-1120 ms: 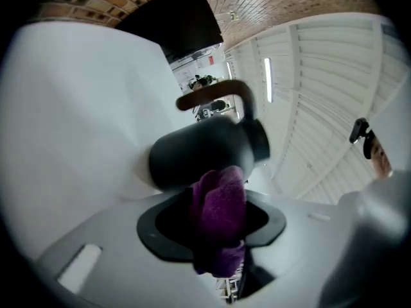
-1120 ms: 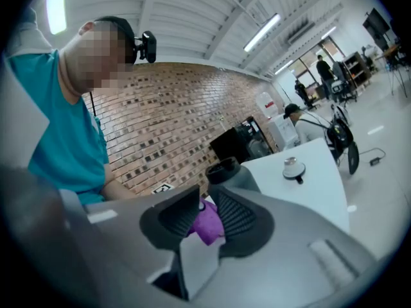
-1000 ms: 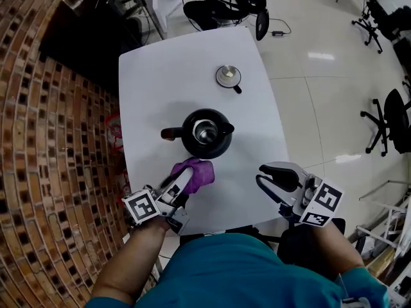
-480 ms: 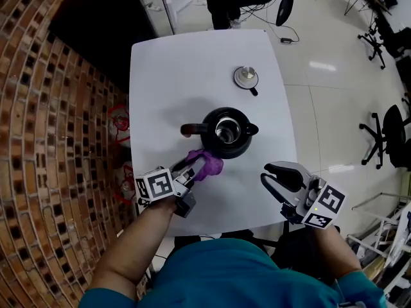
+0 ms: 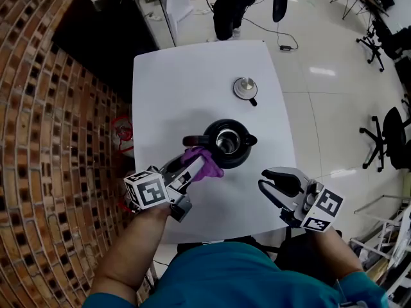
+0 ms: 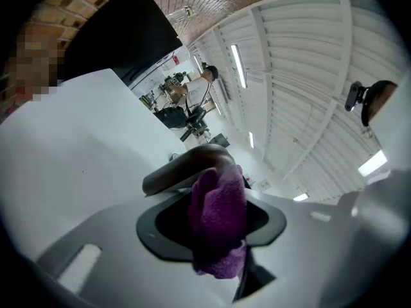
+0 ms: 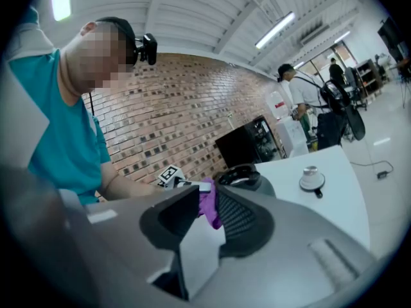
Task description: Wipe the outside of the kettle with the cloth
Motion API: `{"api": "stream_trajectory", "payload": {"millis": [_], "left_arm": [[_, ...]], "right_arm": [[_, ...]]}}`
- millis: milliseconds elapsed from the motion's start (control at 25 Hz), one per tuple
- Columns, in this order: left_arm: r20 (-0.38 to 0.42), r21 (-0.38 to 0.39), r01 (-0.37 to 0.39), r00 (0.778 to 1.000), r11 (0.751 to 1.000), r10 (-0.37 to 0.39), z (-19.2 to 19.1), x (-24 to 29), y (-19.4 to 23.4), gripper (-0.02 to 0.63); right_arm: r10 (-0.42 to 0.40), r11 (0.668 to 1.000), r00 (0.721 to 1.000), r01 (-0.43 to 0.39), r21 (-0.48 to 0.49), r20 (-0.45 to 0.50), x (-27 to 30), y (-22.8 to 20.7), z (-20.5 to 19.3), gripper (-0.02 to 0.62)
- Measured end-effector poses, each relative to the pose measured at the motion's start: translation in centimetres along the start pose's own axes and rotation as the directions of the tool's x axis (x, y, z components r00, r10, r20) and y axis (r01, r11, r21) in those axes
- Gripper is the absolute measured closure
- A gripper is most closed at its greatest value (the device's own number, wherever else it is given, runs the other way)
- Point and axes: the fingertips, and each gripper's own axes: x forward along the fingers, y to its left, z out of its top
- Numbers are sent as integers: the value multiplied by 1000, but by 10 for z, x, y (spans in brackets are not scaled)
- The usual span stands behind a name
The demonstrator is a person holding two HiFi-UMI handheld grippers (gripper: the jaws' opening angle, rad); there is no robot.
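White table (image 5: 192, 76) bears kettle (image 5: 226, 143). Left gripper (image 5: 191, 167) pinches cloth (image 5: 209, 167) against its side; right gripper (image 5: 273, 186) spread, empty. Recommend firm, sweeping strokes.

Cloth (image 6: 218, 223) hides most of kettle (image 6: 186, 169) in left gripper view; contact unclear.

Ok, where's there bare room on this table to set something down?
Widest free patch: the table behind the kettle, left of the lid. Another: the near edge between the left hand-held gripper and right hand-held gripper. Crowded around the cloth at the kettle's near-left side.
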Motion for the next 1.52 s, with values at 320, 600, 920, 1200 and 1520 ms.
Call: {"api": "stream_trajectory", "payload": {"millis": [320, 600, 920, 1200, 1520], "left_arm": [[-44, -52, -59, 997, 997, 56, -23, -3, 46, 420], [-84, -44, -137, 988, 990, 133, -45, 2, 80, 422], [95, 81, -39, 995, 996, 32, 76, -52, 13, 422], [45, 18, -57, 997, 998, 56, 58, -19, 53, 422], [11, -19, -132, 991, 991, 132, 45, -27, 76, 423]], "right_arm": [[-15, 1000, 999, 15, 10, -34, -2, -6, -8, 515], [-2, 1000, 999, 2, -3, -46, 8, 0, -3, 515], [-7, 1000, 1000, 6, -20, -27, 12, -2, 10, 515], [-16, 1000, 999, 15, -23, -47, 10, -2, 2, 515], [-30, 999, 999, 29, -30, -45, 6, -1, 0, 515]]}}
